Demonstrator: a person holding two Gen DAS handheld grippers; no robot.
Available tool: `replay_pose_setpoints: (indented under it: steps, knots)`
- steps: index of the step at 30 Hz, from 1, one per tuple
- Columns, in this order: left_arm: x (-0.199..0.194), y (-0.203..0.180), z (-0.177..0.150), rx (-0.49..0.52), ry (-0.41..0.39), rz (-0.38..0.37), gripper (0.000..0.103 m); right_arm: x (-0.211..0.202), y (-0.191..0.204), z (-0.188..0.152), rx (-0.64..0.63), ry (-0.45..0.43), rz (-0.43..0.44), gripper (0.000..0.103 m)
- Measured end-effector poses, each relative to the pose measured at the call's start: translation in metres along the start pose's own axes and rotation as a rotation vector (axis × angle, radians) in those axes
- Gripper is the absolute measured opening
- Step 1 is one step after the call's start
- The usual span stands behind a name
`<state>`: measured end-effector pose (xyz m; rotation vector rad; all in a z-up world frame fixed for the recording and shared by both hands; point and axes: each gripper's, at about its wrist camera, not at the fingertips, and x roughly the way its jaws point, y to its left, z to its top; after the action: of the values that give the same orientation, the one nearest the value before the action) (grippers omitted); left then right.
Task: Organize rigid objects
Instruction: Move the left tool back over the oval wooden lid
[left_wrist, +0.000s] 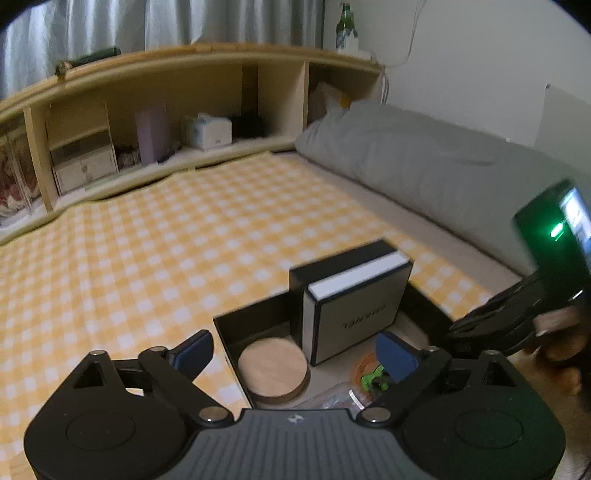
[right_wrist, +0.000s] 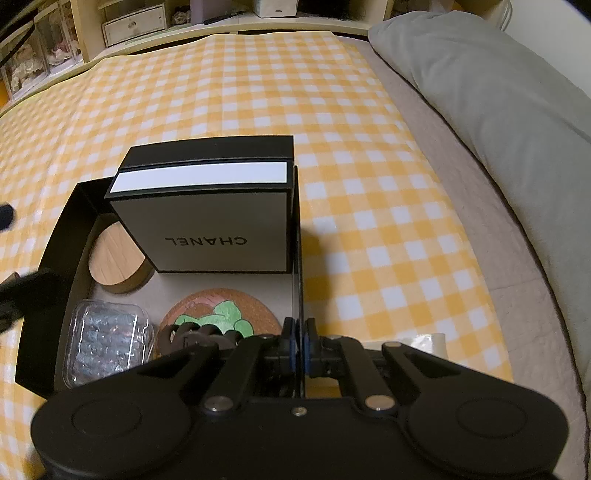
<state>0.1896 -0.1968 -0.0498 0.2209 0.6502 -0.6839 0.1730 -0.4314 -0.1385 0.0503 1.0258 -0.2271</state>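
Black tray (right_wrist: 48, 236) wall pinched by right claw (right_wrist: 300, 347); left claw (left_wrist: 295, 350) spread, empty. Tray to be steadied level, so upright Chanel box (right_wrist: 210, 229) not toppled.

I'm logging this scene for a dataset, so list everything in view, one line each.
Storage box: 1, black, on the checked cloth.
Chanel box: 1, white and black, upright inside at the back.
Wooden disc: 1, tan, inside, left.
Coaster: 1, cork with green print, inside, front.
Plastic pack: 1, clear, inside, front left.
Cloth: 1, yellow-white.
Pillow: 1, grey, right.
Left gripper: open.
Right gripper: shut on the box's right wall.
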Motion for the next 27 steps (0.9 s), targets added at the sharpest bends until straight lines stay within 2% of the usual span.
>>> replay_pose_setpoints:
  steps: [4, 8, 15, 22, 27]
  knots:
    - [-0.024, -0.002, 0.011, -0.014, -0.031, 0.015, 0.103, 0.0, 0.003, 0.0, -0.006, 0.001, -0.003, 0.005]
    - [-0.042, 0.006, 0.021, -0.007, -0.04, 0.082, 0.103, 0.0, 0.003, 0.0, -0.007, 0.0, -0.003, 0.005]
    - [-0.069, 0.049, 0.022, -0.07, -0.022, 0.208, 0.103, 0.0, 0.003, 0.0, -0.006, 0.0, -0.004, 0.005]
    - [-0.079, 0.109, -0.002, -0.192, 0.03, 0.309, 0.103, 0.0, 0.003, -0.001, -0.01, -0.001, -0.007, 0.005]
    - [-0.068, 0.15, -0.03, -0.321, 0.082, 0.366, 0.103, 0.0, 0.003, -0.001, -0.011, -0.001, -0.007, 0.005]
